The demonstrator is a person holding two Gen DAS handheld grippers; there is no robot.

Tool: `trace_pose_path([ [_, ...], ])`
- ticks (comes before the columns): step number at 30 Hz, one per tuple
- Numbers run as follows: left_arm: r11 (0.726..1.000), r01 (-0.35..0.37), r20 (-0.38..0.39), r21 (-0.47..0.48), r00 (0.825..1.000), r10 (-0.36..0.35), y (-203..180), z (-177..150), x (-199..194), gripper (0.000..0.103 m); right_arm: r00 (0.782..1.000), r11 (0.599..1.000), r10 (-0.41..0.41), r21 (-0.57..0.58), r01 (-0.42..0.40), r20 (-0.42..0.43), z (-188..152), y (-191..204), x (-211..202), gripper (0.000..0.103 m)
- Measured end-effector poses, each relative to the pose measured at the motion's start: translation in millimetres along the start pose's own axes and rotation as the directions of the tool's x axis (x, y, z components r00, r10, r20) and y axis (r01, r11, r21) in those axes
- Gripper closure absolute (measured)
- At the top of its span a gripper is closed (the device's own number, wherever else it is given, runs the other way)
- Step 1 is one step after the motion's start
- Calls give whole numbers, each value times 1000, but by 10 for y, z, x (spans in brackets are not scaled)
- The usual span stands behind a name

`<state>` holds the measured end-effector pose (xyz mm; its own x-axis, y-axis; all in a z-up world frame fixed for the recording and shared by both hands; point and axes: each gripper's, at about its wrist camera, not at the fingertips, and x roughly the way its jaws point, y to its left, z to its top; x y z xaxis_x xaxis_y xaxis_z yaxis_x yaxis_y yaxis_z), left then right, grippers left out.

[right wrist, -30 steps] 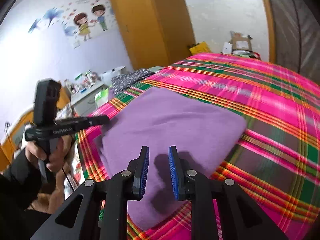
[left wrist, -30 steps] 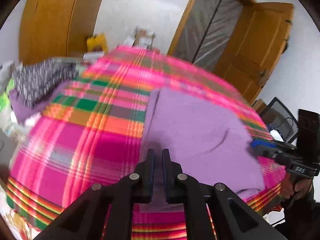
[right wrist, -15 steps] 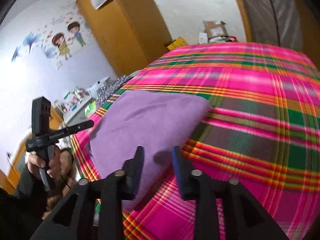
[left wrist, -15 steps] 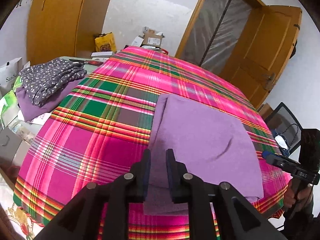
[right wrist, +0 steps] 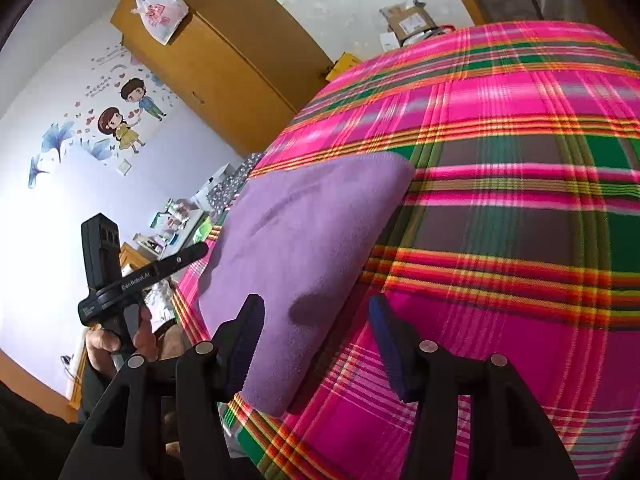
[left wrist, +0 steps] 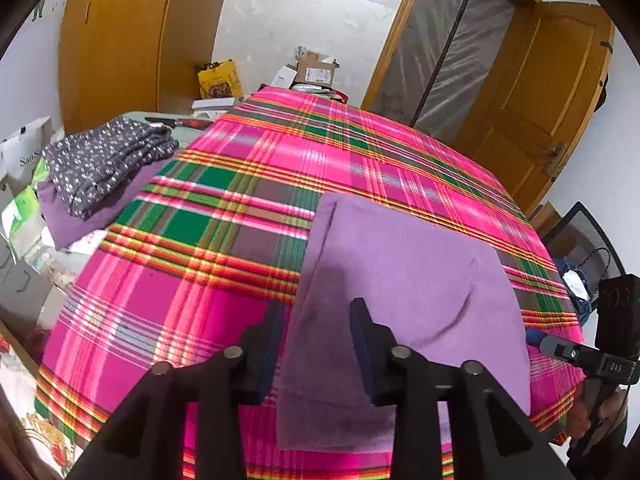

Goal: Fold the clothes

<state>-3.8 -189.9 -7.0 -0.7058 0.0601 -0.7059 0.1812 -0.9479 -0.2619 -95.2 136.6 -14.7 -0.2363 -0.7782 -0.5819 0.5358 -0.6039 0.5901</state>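
A folded purple cloth (left wrist: 400, 288) lies flat near the front edge of the plaid bedspread (left wrist: 200, 280). My left gripper (left wrist: 317, 312) hovers over the cloth's left edge. Its jaws are opening, with that edge below the gap and neither pad pressing on it. In the right wrist view, my right gripper (right wrist: 316, 308) hangs above the right edge of the cloth (right wrist: 304, 232). Its jaws are opening wide and grip nothing. Each gripper shows in the other's view, held by a hand: the right gripper (left wrist: 540, 342) and the left gripper (right wrist: 196, 250).
A pile of folded clothes (left wrist: 104, 160), dotted grey on purple, sits on a low surface left of the bed. Cardboard boxes (left wrist: 316, 72) stand beyond the far end. A wooden door (left wrist: 540, 100), a wardrobe (left wrist: 120, 40) and a mesh chair (left wrist: 584, 240) surround the bed.
Both grippers went from nearly shut to wide open and let go of the cloth. The left one rose slightly. The right one rolled and shifted toward the cloth's right edge.
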Motion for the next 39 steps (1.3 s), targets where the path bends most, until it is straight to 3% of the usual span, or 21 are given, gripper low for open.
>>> trace_pose_path([
  [6,1000,2,-2,7,1000,-2,11,31,21,58,1000,1000,-6,8,7,-11,5,-16,44,46],
  [18,1000,12,-24,-29,1000,-12,163,-58,166,58,999,1000,-16,16,17,-30,29,-19,116,46],
  [25,998,36,35,49,999,-38,24,213,89,58,998,999,-34,23,33,55,139,-10,-1,46],
  [29,992,76,0,98,997,-76,-58,435,291,58,998,999,-28,31,27,56,151,-11,22,46],
  [33,984,164,-89,73,984,-157,-49,579,589,58,999,999,-29,32,27,45,142,-5,43,46],
  [36,979,199,-117,36,974,-194,-15,652,747,80,998,999,-32,37,31,46,149,-20,36,46],
  [39,973,228,-114,-30,966,-230,68,690,795,91,998,999,-36,41,34,50,152,-36,22,46],
])
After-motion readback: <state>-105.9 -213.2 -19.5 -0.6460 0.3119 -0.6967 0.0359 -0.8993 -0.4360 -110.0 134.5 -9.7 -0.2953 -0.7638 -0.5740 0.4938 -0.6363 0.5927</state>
